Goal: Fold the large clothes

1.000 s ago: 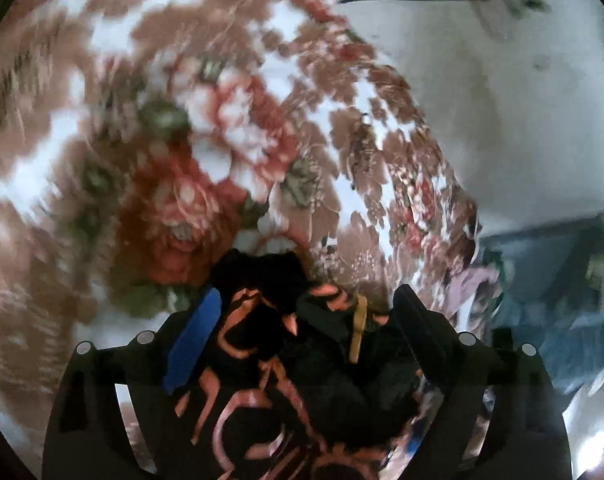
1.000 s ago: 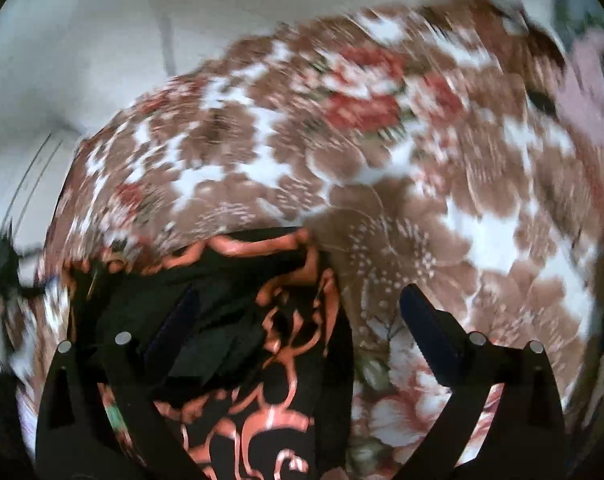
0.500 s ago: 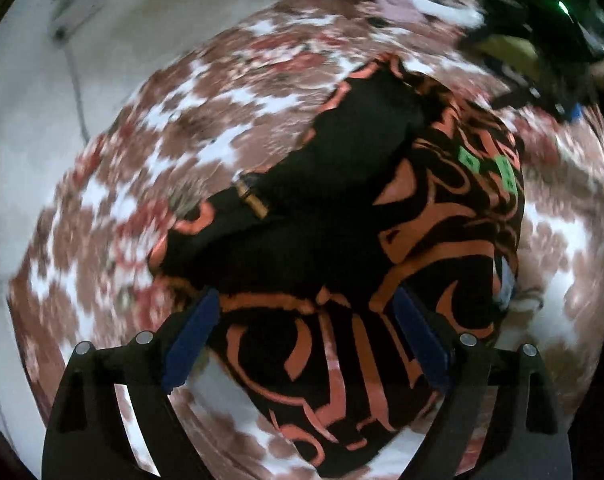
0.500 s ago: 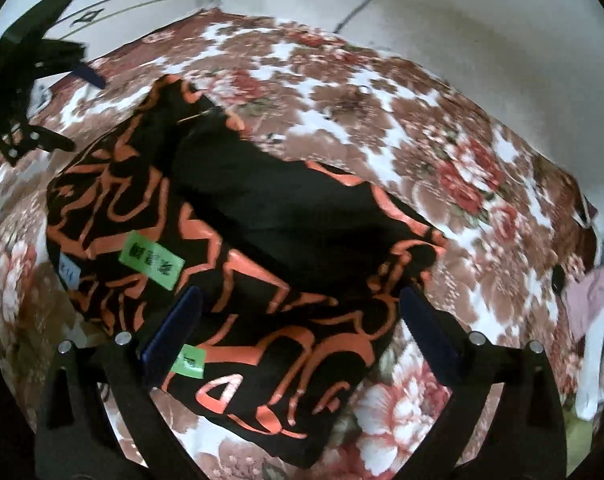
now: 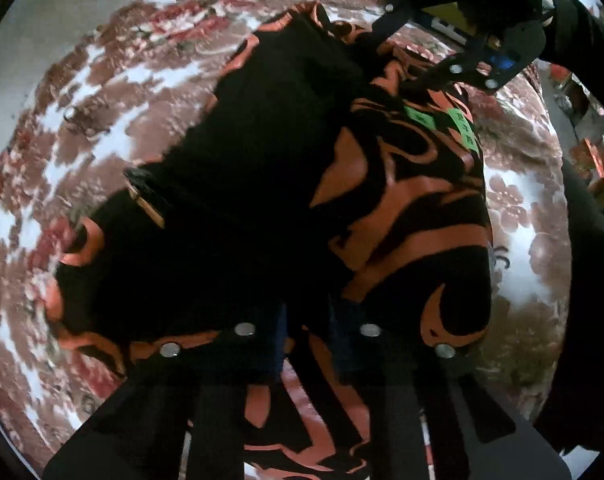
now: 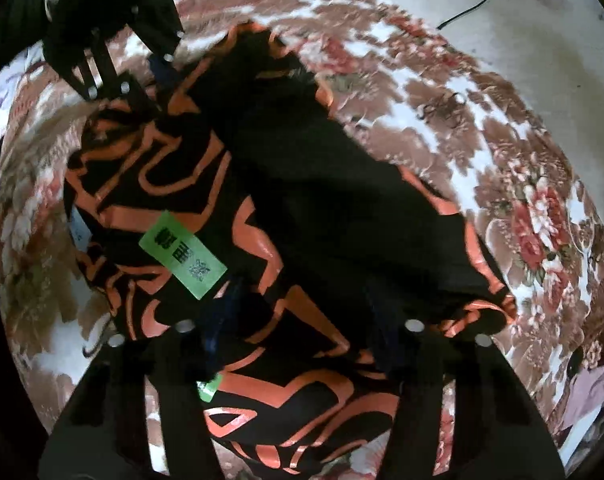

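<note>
A black garment with orange pattern (image 5: 302,184) lies bunched and folded over on a floral bedspread (image 5: 114,80); it also shows in the right wrist view (image 6: 302,208) with green labels (image 6: 182,254). My left gripper (image 5: 306,320) has its jaws close together, pressed into the near edge of the garment. My right gripper (image 6: 302,312) sits over the opposite edge, its fingers apart with cloth between them. Each gripper shows in the other's view: the right one (image 5: 414,64) at the top, the left one (image 6: 138,80) at the top left.
The bedspread in brown, red and white covers the bed (image 6: 502,152). A white wall (image 6: 522,12) with a dark cable (image 6: 474,2) stands behind. Pink cloth (image 6: 594,392) lies at the bed's edge.
Both grippers have moved down close onto the garment. The left jaws have narrowed from wide open to nearly together on the cloth's edge.
</note>
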`<move>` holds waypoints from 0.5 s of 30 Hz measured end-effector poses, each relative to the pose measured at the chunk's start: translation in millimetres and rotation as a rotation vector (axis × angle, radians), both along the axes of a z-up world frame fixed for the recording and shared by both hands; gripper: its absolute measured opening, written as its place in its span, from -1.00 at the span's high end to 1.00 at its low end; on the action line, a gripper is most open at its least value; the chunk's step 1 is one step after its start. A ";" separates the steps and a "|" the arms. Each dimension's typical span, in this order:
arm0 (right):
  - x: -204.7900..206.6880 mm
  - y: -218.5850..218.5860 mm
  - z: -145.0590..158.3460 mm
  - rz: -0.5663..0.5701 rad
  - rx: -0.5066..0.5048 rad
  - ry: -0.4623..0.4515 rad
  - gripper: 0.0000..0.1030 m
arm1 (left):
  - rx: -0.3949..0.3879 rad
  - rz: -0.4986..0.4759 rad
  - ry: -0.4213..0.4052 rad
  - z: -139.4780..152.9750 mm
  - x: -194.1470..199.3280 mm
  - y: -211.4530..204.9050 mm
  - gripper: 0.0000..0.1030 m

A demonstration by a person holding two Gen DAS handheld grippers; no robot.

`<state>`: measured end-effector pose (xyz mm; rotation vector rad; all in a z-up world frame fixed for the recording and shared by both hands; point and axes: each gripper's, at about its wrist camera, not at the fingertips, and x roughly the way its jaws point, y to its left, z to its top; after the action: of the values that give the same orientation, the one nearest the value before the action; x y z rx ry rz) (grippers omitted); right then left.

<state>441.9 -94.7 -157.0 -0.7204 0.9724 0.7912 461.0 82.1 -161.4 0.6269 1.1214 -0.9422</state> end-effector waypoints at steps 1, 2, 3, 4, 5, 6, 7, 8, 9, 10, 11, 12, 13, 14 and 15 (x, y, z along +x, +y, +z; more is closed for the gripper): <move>-1.3 1.8 -1.6 0.010 0.000 -0.003 0.46 | 0.001 0.002 -0.007 -0.5 -0.9 -0.2 0.89; -2.3 2.0 -0.3 0.008 0.010 -0.015 0.60 | -0.002 0.007 -0.032 1.2 -2.4 0.3 0.92; -2.5 0.9 1.7 0.006 0.018 -0.021 0.74 | -0.027 0.022 -0.055 8.0 -2.3 1.8 0.92; -1.3 -1.2 6.7 -0.001 0.027 -0.034 0.79 | -0.049 0.031 -0.075 15.7 -1.1 3.0 0.93; 0.2 -3.6 11.8 -0.007 0.035 -0.045 0.80 | -0.061 0.039 -0.093 21.5 0.1 5.2 0.93; 3.5 -6.8 18.8 -0.020 0.044 -0.059 0.80 | -0.075 0.050 -0.107 30.2 2.8 6.3 0.93; 7.3 -8.7 24.9 -0.031 0.049 -0.070 0.81 | -0.076 0.055 -0.137 38.9 5.2 6.0 0.93; 12.0 -11.2 32.2 -0.044 0.055 -0.086 0.81 | -0.068 0.059 -0.163 44.7 8.2 5.6 0.93; 17.8 -13.2 40.1 -0.057 0.060 -0.103 0.81 | -0.054 0.062 -0.189 52.6 12.9 2.5 0.93; 22.2 -13.9 46.1 -0.065 0.062 -0.115 0.81 | -0.040 0.064 -0.217 57.4 16.9 -1.2 0.93; 28.1 -13.4 51.4 -0.071 0.056 -0.133 0.81 | -0.024 0.071 -0.245 62.2 22.6 -3.8 0.93; 35.4 -11.7 55.1 -0.078 0.046 -0.145 0.81 | -0.015 0.075 -0.256 65.4 29.1 -5.2 0.93; 42.1 -8.0 56.6 -0.079 0.034 -0.146 0.81 | -0.003 0.082 -0.265 67.3 37.6 -8.8 0.93; 48.3 -4.3 56.6 -0.074 0.021 -0.149 0.81 | 0.014 0.093 -0.278 67.5 44.7 -10.9 0.93; 55.8 1.3 54.7 -0.070 0.001 -0.148 0.80 | 0.040 0.105 -0.281 65.5 55.2 -14.1 0.93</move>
<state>497.7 -93.3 -102.3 -0.7297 0.8584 0.6677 516.2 68.0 -95.9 0.7029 0.9140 -0.7178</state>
